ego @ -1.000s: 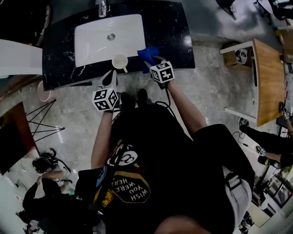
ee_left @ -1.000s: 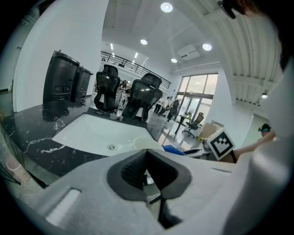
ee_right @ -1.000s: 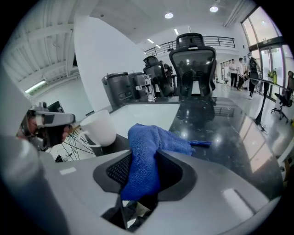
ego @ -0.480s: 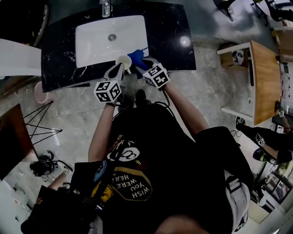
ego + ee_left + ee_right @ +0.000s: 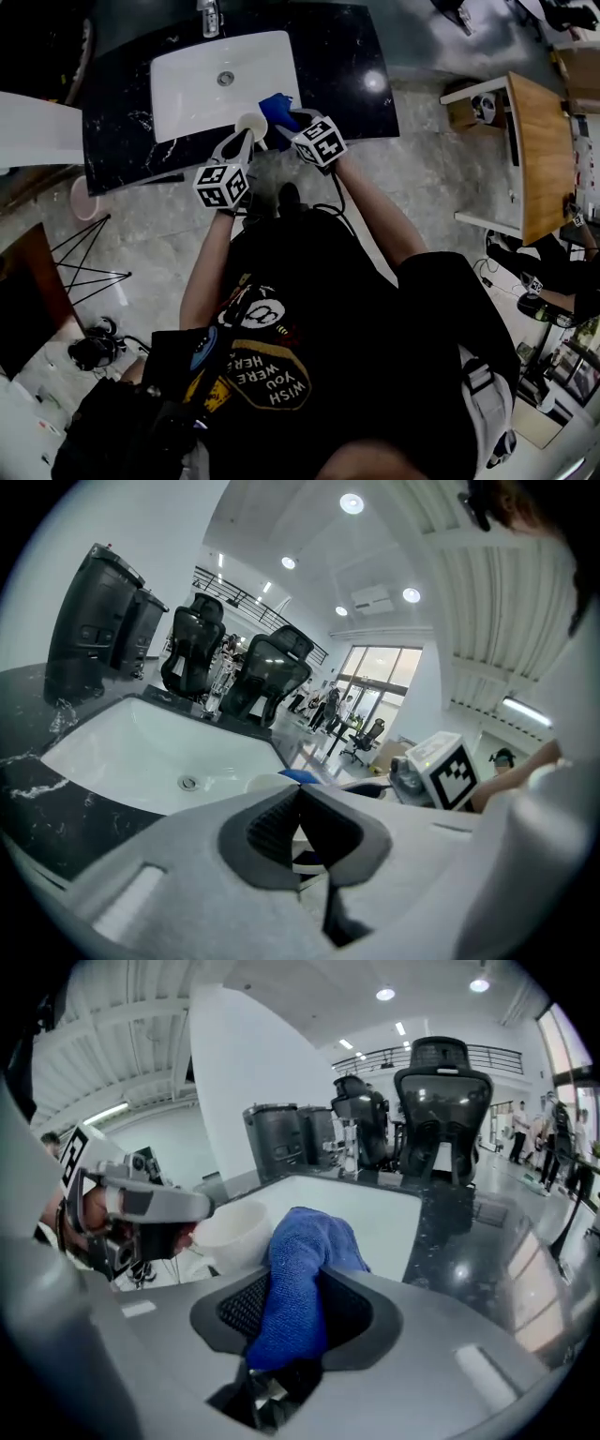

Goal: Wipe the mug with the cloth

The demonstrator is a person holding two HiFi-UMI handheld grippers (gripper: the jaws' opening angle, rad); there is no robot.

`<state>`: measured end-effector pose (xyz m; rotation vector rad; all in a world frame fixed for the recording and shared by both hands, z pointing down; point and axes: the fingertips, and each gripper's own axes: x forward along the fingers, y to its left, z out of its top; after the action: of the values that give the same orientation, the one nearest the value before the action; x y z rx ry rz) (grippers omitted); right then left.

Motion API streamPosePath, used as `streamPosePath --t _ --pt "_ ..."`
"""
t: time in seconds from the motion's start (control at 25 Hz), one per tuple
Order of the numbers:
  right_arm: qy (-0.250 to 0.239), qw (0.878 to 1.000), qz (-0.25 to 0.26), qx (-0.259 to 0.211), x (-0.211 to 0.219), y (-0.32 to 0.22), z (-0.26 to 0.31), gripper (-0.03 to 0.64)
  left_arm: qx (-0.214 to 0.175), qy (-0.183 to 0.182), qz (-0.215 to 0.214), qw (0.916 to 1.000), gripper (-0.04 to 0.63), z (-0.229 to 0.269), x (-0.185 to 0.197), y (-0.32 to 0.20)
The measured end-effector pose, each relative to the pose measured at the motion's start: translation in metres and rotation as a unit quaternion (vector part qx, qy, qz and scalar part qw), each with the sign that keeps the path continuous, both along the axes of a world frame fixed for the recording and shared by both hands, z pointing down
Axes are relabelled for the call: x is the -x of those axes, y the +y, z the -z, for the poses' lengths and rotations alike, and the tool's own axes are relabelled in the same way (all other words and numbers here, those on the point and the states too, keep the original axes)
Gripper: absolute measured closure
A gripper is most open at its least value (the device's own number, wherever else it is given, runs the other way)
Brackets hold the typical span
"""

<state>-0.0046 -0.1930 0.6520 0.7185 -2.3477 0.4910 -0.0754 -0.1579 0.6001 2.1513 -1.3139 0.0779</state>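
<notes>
- One sink (image 5: 187,89), white, sunk into a black counter (image 5: 352,66). All we see in it is the drain (image 5: 225,79). One faucet (image 5: 208,16) sits at its back edge.
- One mug (image 5: 250,124), white, at the sink's front rim. We're looking at its mouth from above and honestly can't tell if there's anything in it.
- The left gripper (image 5: 300,794) is clamped on the mug. Something white sits pinched between its pads, probably the handle, but we can't say for sure.
- One cloth (image 5: 298,1269), blue. The right gripper (image 5: 289,120) is clenched on it, and a bunched fold sticks out past the jaw tips.
- The cloth sits right up against the mug's right side, by the rim. Whether it actually touches, no view tells us.
- Two grippers in all, each with one marker cube. The two cubes hang just in front of the counter's front edge, close to each other.
- Edges: mug and cloth are both over the narrow strip between sink and counter front, so it's pretty tight there.
- Room to move: right of the sink the counter runs on as a wide shiny black stretch. Past its right end there's grey floor (image 5: 422,159), then one wooden table (image 5: 548,159) well apart.
- Behind the counter we count two black office chairs (image 5: 272,672).
</notes>
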Motion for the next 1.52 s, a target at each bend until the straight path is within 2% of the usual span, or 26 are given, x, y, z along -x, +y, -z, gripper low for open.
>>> streamPosePath --t 0.12,0.32,0.48,0.56,0.64,0.72,0.84,0.92,1.08,1.16,1.24,1.36,1.52 --pt "0.016 0.999 0.03 0.006 0.009 0.031 -0.011 0.468 -0.001 0.009 -0.002 1.0 0.591 -0.001 -0.007 -0.003" --pt "-0.012 0.999 0.051 -0.005 -0.004 0.068 0.005 0.468 -0.002 0.015 -0.002 0.9999 0.591 0.001 -0.009 -0.006" --pt "-0.021 0.999 -0.025 -0.009 -0.026 0.019 0.014 0.469 -0.004 0.015 0.003 0.9999 0.591 0.004 -0.007 -0.005" --pt "-0.007 0.999 -0.03 -0.013 -0.022 -0.005 0.015 0.469 -0.004 0.015 0.008 0.9999 0.591 0.004 -0.006 -0.008" --pt "0.018 1.0 0.012 -0.017 -0.008 -0.005 0.011 0.469 -0.002 0.013 0.011 0.9999 0.591 0.003 -0.006 -0.009" --pt "0.038 0.997 0.064 -0.019 0.002 0.017 0.006 0.469 0.002 0.016 0.009 0.9998 0.591 0.002 -0.008 -0.006" --pt "0.042 0.992 0.116 -0.027 0.002 0.067 0.009 0.469 0.005 0.022 0.002 0.9997 0.591 0.002 -0.013 -0.004" --pt "0.042 0.99 0.13 -0.037 -0.006 0.085 0.011 0.469 0.005 0.018 -0.001 0.9998 0.591 0.002 -0.013 -0.004" --pt "0.02 0.998 0.046 -0.041 -0.029 0.036 0.02 0.469 0.004 0.018 0.003 0.9998 0.591 0.001 -0.008 -0.005" --pt "0.017 0.999 0.029 -0.043 -0.02 0.006 0.024 0.469 0.003 0.021 0.003 0.9998 0.591 0.003 -0.009 -0.005" --pt "0.042 0.997 0.056 -0.043 -0.002 -0.002 0.017 0.469 0.004 0.023 -0.001 0.9997 0.591 0.006 -0.01 -0.005" --pt "0.087 0.987 0.12 -0.053 0.006 0.025 0.003 0.469 0.009 0.025 -0.004 0.9996 0.591 0.007 -0.013 -0.005" --pt "0.069 0.979 0.181 -0.069 -0.002 0.075 0.007 0.469 0.011 0.024 -0.006 0.9996 0.591 0.004 -0.013 -0.007"
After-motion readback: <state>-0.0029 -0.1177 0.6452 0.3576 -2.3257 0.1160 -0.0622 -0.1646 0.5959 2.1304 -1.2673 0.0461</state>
